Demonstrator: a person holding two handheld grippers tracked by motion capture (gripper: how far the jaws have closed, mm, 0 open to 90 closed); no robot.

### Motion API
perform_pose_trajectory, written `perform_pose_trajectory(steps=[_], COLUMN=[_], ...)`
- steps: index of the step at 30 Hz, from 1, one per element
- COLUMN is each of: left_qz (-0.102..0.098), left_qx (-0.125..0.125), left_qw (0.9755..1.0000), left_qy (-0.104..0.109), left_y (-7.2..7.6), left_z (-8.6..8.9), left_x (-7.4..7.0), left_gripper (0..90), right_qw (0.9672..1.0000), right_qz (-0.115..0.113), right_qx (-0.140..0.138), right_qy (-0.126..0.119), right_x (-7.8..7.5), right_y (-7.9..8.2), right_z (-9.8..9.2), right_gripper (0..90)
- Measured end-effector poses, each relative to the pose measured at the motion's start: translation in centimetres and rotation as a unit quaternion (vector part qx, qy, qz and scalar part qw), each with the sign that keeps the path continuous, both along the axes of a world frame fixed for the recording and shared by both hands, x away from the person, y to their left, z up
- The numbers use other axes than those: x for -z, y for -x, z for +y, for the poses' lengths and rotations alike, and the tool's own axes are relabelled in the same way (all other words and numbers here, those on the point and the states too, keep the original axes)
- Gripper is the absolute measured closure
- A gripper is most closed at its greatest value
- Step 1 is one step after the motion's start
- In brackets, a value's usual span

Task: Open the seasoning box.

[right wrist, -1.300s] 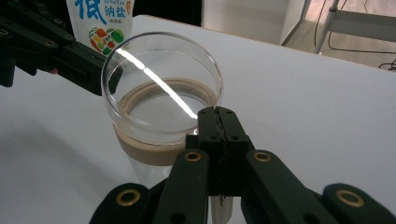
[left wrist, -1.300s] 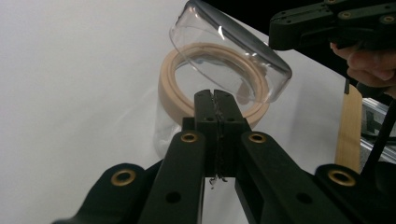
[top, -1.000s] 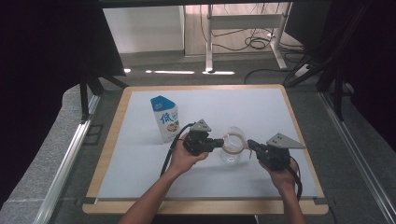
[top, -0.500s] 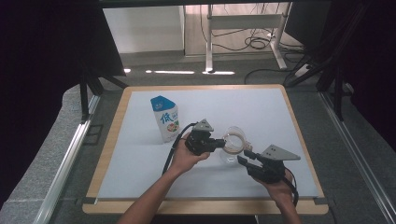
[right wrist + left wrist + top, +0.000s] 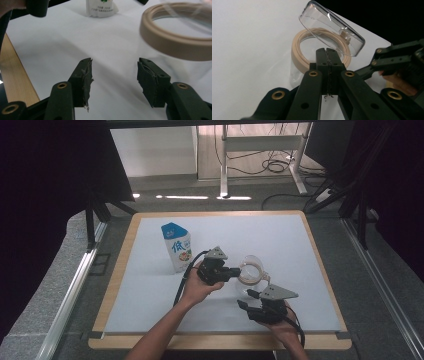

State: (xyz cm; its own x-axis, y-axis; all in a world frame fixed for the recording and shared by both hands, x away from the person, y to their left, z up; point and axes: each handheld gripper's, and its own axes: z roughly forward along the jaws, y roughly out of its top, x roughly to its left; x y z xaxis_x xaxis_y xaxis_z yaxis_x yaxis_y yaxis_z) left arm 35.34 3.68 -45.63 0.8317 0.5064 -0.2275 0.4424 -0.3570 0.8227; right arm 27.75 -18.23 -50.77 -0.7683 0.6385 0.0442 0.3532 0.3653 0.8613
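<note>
Left gripper [image 5: 235, 272] is clamped tight on the near edge of the jar [image 5: 250, 276], jaws pressed together on its beige rim [image 5: 299, 53]. The clear hinged lid [image 5: 332, 27] stands flipped up and tilted over the mouth. The jar sits right of centre on the white mat [image 5: 150, 290], and that mat covers nearly the whole wood-edged table [image 5: 116, 285].

Right gripper [image 5: 246, 299] is just beside the jar on its near side, apart from it. Its jaws have just been opening, now about half wide, nothing between them but bare mat; in the right gripper view the rim hangs up and to the right of the pads [image 5: 85, 80].

A blue-and-white carton [image 5: 177, 247] stands upright to the left of the jar, near the left gripper's hand.

Beyond the table, grey floor [image 5: 250, 205], white desk legs [image 5: 225, 160] and a tangle of cables [image 5: 275, 166]. Dark curtains close in on both sides, and metal rails [image 5: 70, 295] run along the table's flanks.
</note>
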Motion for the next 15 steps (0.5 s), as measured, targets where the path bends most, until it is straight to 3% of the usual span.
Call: perform_pose_trajectory(steps=[4, 15], left_qz=[0.004, -0.012], left_qx=[-0.002, 0.012], left_qw=[1.0000, 0.9999], left_qy=[0.007, -0.002], left_y=[0.1, 0.9], left_z=[-0.1, -1.3], left_x=[-0.1, -1.3], left_gripper=[90.0, 90.0], right_qw=[0.9999, 0.9993], right_qz=[0.002, 0.014], right_qx=[-0.009, -0.018], right_qy=[0.009, 0.029], right_x=[0.6, 2.4], right_y=[0.0, -0.2], right_z=[0.6, 1.8], right_gripper=[45.1, 44.6])
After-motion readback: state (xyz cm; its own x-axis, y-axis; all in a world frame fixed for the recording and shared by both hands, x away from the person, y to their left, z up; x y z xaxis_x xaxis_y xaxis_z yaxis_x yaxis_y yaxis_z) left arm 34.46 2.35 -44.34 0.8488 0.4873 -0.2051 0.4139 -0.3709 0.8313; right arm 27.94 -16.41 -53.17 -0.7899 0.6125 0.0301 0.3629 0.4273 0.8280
